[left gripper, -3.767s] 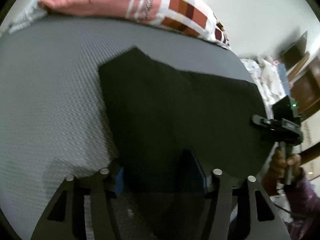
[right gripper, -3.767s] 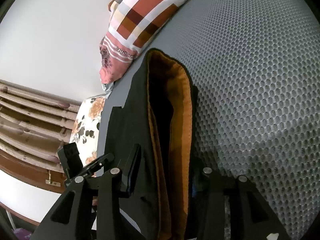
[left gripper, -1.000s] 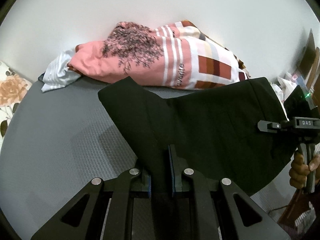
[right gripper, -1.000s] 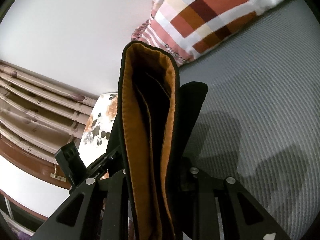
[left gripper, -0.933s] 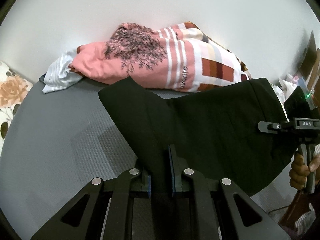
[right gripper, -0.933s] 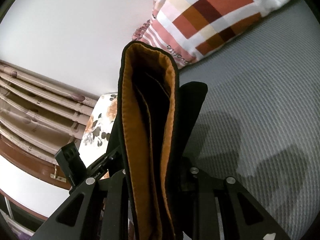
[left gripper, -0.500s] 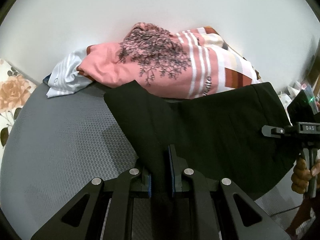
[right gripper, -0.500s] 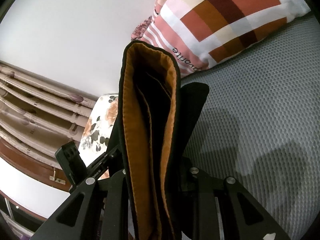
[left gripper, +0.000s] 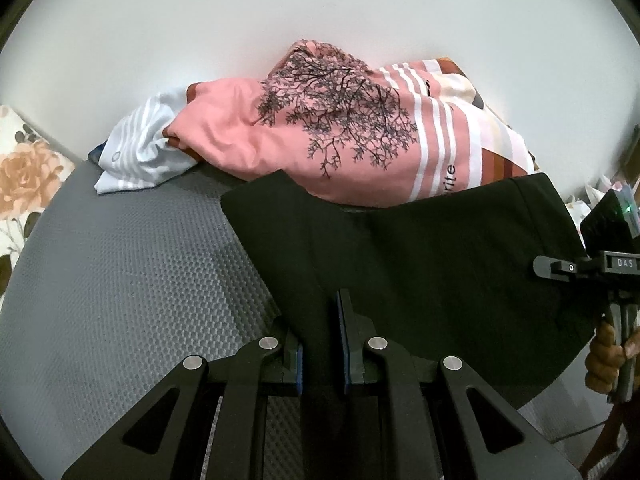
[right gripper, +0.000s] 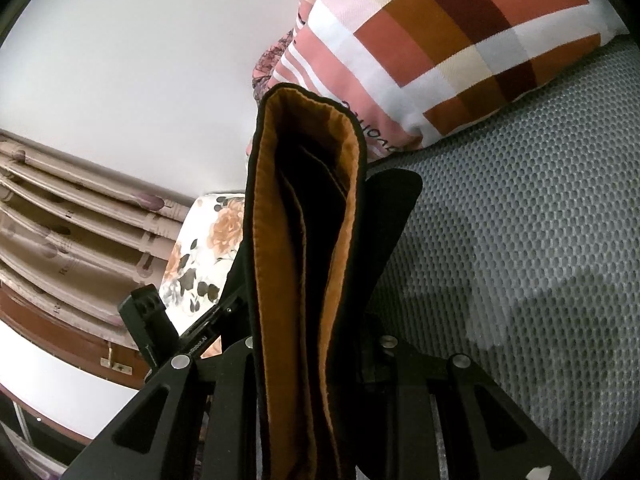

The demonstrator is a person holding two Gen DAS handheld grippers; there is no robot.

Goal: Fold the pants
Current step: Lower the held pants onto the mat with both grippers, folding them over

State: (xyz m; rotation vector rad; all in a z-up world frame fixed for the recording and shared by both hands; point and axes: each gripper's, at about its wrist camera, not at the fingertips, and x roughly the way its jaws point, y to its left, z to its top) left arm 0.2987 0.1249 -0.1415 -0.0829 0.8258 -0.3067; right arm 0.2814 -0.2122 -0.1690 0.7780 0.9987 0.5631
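The black pants (left gripper: 432,264) hang folded in the air above the grey textured mattress (left gripper: 120,280). My left gripper (left gripper: 320,344) is shut on their near edge, the blue pads pinching the cloth. My right gripper (right gripper: 308,344) is shut on the other end, where the orange lining of the waistband (right gripper: 268,240) stands up between the fingers. In the left wrist view the right gripper's body (left gripper: 600,264) shows at the right edge of the pants. In the right wrist view the left gripper's body (right gripper: 156,324) shows at the lower left.
A pink, striped and checked pillow (left gripper: 340,136) lies against the white wall, close behind the pants; it also shows in the right wrist view (right gripper: 440,44). A striped white cloth (left gripper: 140,152) lies left of it. A floral pillow (right gripper: 204,260) and a wooden headboard (right gripper: 72,240) are at the left.
Both grippers have carried the lifted pants closer to the pillow, which now looks larger. Earlier the pants lay flat on the mattress with the jaws open around them.
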